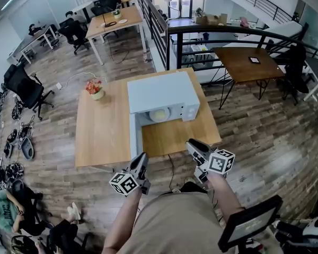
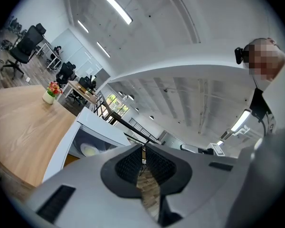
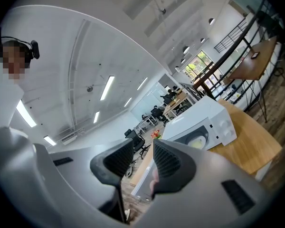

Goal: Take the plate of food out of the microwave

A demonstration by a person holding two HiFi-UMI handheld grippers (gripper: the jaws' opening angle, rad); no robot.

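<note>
A white microwave (image 1: 161,91) stands on the wooden table (image 1: 103,131), its door (image 1: 133,136) swung open toward the left. Inside lies a pale plate of food (image 1: 160,114), which also shows in the left gripper view as the plate (image 2: 89,150) and in the right gripper view as the plate (image 3: 198,140). My left gripper (image 1: 142,156) hangs off the table's near edge, jaws shut on nothing (image 2: 143,148). My right gripper (image 1: 192,143) hovers over the near right corner, clear of the microwave (image 3: 199,118). Its jaws stand slightly open (image 3: 142,148) and hold nothing.
A small pot of red flowers (image 1: 95,89) sits at the table's far left. In front of the microwave is bare tabletop (image 1: 172,136). A dark railing (image 1: 212,33) and a second wooden table (image 1: 246,62) lie beyond, with office chairs (image 1: 26,89) to the left.
</note>
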